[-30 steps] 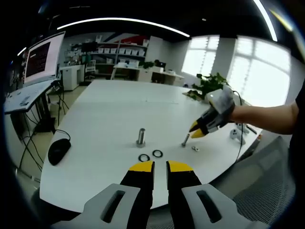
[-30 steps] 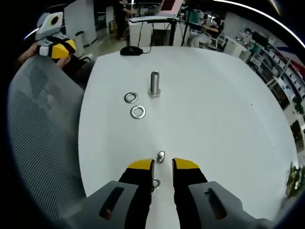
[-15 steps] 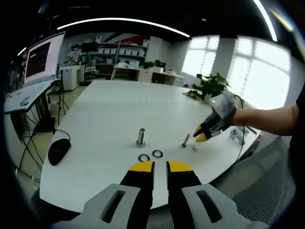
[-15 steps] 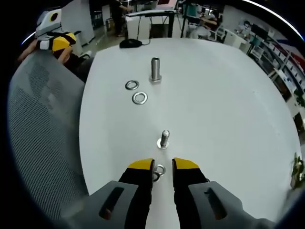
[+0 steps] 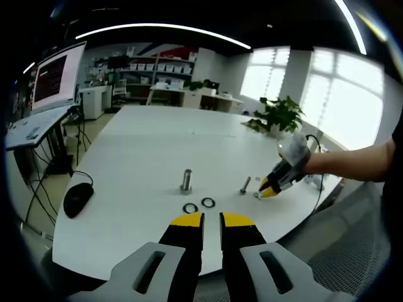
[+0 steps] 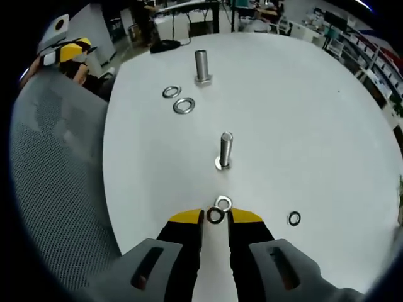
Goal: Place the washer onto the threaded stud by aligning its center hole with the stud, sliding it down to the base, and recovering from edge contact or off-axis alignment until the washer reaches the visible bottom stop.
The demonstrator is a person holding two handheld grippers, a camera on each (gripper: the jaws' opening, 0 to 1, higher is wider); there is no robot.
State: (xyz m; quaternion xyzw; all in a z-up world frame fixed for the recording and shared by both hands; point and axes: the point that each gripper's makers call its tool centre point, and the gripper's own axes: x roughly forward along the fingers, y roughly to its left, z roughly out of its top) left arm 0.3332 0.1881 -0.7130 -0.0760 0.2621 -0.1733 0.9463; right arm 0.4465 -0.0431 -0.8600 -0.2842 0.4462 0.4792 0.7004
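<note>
Washers (image 6: 215, 216) lie two together at the right tongs (image 6: 215, 218) tips, near the table (image 6: 302, 113) edge; whether the narrowly parted jaws grip one is unclear. Bare table surrounds the upright stud (image 6: 225, 151) just beyond. Left tongs (image 5: 211, 219) hover slightly open, empty.

A white round-edged table (image 5: 145, 157) stands in a bright office; tall windows (image 5: 340, 94) glow behind a potted plant (image 5: 274, 116), shelves (image 5: 151, 69) line the far wall, a monitor (image 5: 56, 78) sits left, curved ceiling lights (image 5: 164, 28) overhead, a grey mesh chair (image 6: 56, 189) nearby
</note>
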